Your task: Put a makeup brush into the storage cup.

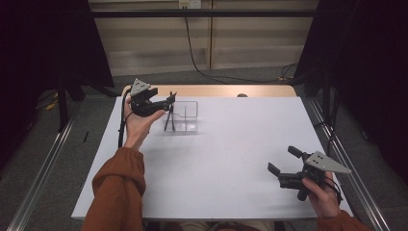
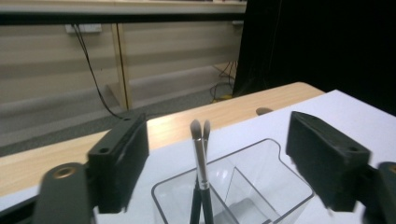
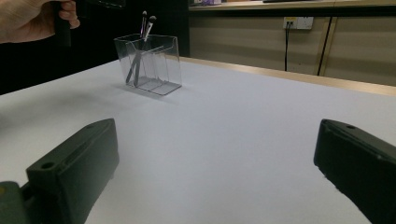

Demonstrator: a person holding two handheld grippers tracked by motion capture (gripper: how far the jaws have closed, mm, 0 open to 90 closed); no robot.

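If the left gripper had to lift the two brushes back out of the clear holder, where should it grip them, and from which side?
Grip the brushes on their shafts just below the bristle tips, where they rise clear of the clear holder rim. Come from above, since the walls enclose the lower handles. They lean together, so the left gripper, its jaws open either side, could probably take both at once.

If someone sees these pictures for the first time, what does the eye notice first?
First, the clear plastic organizer at the far left of the white table, with two makeup brushes standing in it. The left claw hangs open just above them. The right claw waits open, near the right edge.
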